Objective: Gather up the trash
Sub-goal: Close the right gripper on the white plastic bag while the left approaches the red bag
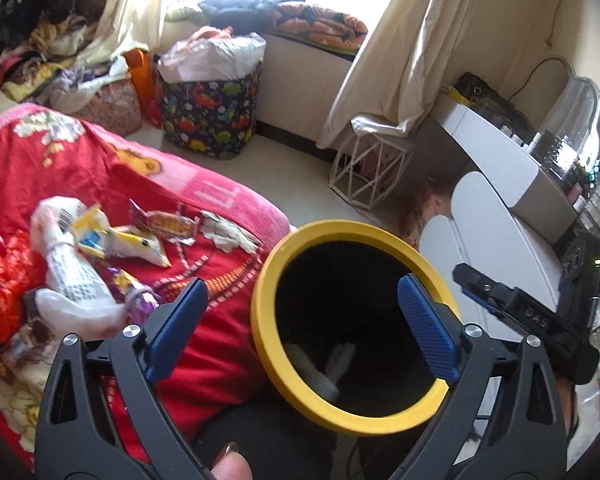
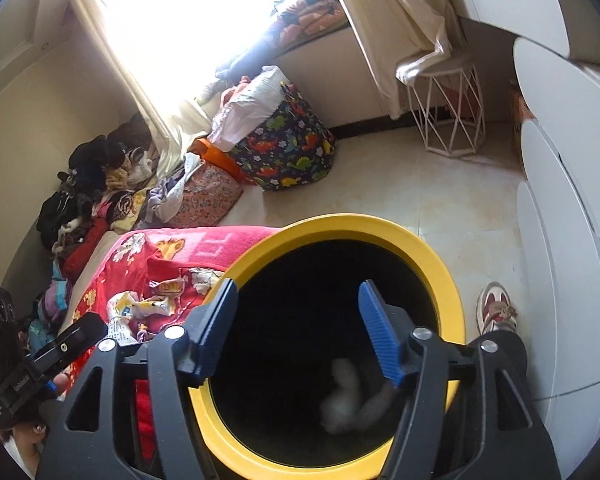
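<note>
Hovering over the yellow-rimmed trash bin [image 1: 340, 416], mouth tilted up toward both cameras, standing just beside the red blanket [image 1: 80, 168]. Left gripper [image 1: 302, 322] gaping wide, nothing between its blue pads; right gripper [image 2: 298, 330] also spread apart and empty above the dark opening. Lying in the bin's bottom: pale blurred trash [image 2: 342, 396]. Resting on the blanket: wrappers [image 1: 112, 236], the long white printed wrapper [image 1: 72, 280] running away from the camera.

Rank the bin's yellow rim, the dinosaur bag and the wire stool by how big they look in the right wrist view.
1. Yellow rim, though it's nearest the camera.
2. Dinosaur bag.
3. Wire stool, close to the bag's size; it is farther off, so true size is unsure.
</note>
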`<act>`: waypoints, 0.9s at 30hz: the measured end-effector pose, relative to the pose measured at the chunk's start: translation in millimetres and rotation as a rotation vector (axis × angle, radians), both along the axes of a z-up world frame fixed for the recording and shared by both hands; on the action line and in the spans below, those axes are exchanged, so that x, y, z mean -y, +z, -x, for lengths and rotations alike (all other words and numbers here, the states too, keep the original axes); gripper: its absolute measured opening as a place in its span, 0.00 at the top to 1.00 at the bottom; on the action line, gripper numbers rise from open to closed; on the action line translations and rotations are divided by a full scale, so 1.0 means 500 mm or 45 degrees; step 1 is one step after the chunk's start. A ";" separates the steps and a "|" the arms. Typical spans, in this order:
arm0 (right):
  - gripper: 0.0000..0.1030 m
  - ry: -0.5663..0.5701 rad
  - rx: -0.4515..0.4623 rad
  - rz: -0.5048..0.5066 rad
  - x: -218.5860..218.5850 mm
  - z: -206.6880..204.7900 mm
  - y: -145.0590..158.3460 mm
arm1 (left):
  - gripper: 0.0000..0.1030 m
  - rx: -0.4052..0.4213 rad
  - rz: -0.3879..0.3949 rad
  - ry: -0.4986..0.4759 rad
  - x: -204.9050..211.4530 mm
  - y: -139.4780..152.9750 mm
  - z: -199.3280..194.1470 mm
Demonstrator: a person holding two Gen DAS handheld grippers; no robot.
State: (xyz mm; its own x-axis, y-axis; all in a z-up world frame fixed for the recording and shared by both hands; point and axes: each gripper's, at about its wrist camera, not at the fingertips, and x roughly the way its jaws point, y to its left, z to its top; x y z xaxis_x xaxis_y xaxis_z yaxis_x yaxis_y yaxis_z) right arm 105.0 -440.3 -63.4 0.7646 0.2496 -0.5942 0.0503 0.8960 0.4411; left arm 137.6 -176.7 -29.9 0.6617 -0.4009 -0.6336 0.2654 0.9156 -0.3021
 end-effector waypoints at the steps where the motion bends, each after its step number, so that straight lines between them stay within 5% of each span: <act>1: 0.34 0.004 0.012 0.011 -0.005 0.002 0.004 | 0.12 0.012 -0.011 0.010 -0.004 0.003 0.001; 12: 0.19 0.155 0.209 0.142 -0.118 0.020 0.066 | 0.11 0.118 -0.042 0.154 -0.078 0.038 0.019; 27: 0.12 0.330 0.243 0.201 -0.271 -0.007 0.088 | 0.11 0.161 -0.047 0.294 -0.184 0.053 0.041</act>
State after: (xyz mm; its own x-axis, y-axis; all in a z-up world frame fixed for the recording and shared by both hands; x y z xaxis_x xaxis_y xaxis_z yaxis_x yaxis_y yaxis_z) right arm 108.5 -305.0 -19.2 0.7889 0.3663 -0.4934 -0.2576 0.9261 0.2757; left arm 117.2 -84.6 -3.6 0.8077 -0.2083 -0.5515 0.0819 0.9661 -0.2450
